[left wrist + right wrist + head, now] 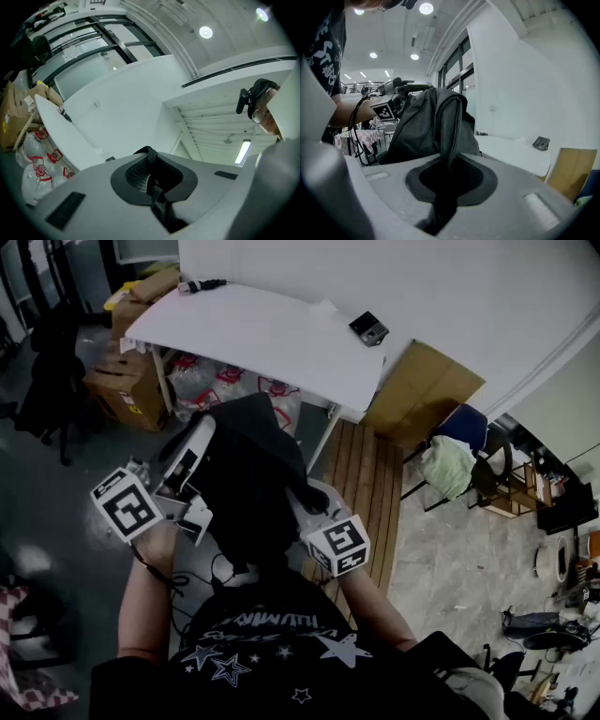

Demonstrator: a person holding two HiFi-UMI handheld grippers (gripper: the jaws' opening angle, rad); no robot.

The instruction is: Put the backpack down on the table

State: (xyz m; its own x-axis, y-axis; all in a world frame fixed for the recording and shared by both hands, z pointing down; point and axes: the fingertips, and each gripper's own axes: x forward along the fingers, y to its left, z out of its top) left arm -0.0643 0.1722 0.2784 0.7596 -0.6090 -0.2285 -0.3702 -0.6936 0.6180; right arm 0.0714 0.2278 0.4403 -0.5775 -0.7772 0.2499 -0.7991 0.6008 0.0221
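Observation:
A black backpack [251, 488] hangs in the air between my two grippers, in front of the white table [262, 334] and below its near edge. My left gripper [204, 432] holds its left side, and in the left gripper view [149, 176] the jaws are shut on a black mesh strap [140, 171]. My right gripper [314, 510] is at its right side. In the right gripper view [443, 187] the jaws are shut on a dark strap [449, 140] that runs up to the backpack's body [424, 124]. The table top [515, 152] lies beyond the bag.
A small black device [368, 329] lies near the table's right end and a dark object [202, 284] at its far left corner. Cardboard boxes [127, 385] and plastic bags [234, 385] sit beside and under the table. A wooden pallet [361, 484] and a chair with green cloth [450, 465] stand at the right.

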